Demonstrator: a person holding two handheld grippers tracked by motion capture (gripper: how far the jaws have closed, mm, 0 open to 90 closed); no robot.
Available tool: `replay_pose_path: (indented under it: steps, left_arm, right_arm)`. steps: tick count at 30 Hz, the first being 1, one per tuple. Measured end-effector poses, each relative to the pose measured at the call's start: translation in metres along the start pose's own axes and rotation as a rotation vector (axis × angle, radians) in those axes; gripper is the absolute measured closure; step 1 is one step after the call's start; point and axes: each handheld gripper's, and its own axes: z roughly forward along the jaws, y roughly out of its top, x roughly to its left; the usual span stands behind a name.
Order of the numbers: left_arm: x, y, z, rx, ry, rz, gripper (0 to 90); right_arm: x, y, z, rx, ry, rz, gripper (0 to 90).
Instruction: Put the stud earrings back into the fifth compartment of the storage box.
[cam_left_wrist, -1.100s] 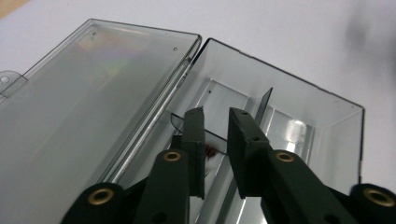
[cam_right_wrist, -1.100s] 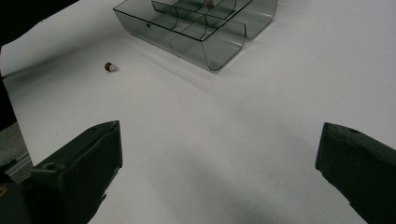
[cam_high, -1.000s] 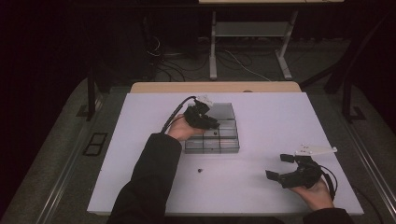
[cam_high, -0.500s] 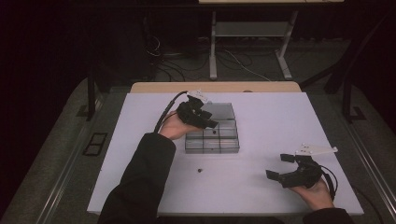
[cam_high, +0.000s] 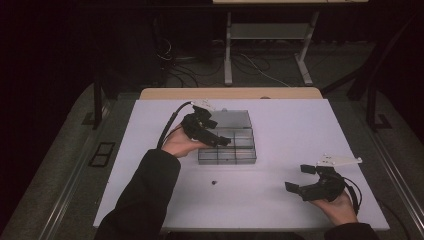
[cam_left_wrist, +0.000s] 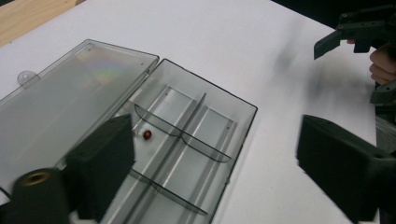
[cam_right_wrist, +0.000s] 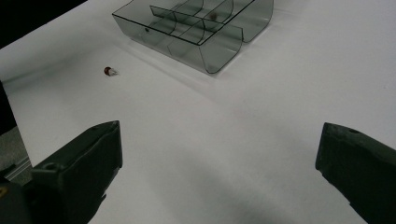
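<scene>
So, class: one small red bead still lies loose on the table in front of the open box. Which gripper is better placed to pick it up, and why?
Probably the left gripper: it hangs open and empty above the box, with the bead lying close in front. The right gripper, also open, sits farther off near the table's right edge.

White table top (cam_high: 300, 130) sits on a wooden bench edge (cam_high: 230, 93). Behind it, a pale metal stand (cam_high: 270, 45) straddles loose cables (cam_high: 250, 62) on the dark floor, and a black rail (cam_high: 97, 100) rises at left.
</scene>
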Motion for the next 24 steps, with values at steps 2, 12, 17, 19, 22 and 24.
replay_pose_path:
  steps: [2, 12, 17, 19, 22, 24]
  left_arm:
    - [-0.005, -0.004, -0.002, 0.001, 0.017, -0.002, 0.3]
    - [-0.020, -0.029, -0.011, -0.027, 0.051, 0.006, 0.0]
    - [-0.028, -0.042, -0.011, -0.037, 0.049, 0.010, 0.0]
    - [-0.030, -0.048, -0.009, -0.042, 0.045, 0.011, 0.0]
    - [-0.034, -0.054, -0.007, -0.035, 0.040, 0.011, 0.0]
    - [-0.037, -0.058, -0.004, -0.026, 0.036, 0.012, 0.0]
  right_arm:
    - [0.000, 0.000, 0.000, -0.001, -0.001, 0.002, 0.1]
    - [0.003, 0.000, -0.001, 0.008, -0.002, 0.008, 0.2]
    - [0.002, 0.000, 0.000, 0.004, -0.006, -0.001, 0.1]
    - [0.002, -0.001, 0.000, 0.006, -0.006, -0.005, 0.1]
    - [0.003, 0.000, 0.000, 0.004, -0.007, -0.002, 0.1]
    - [0.003, 0.000, 0.000, 0.004, -0.007, 0.001, 0.2]
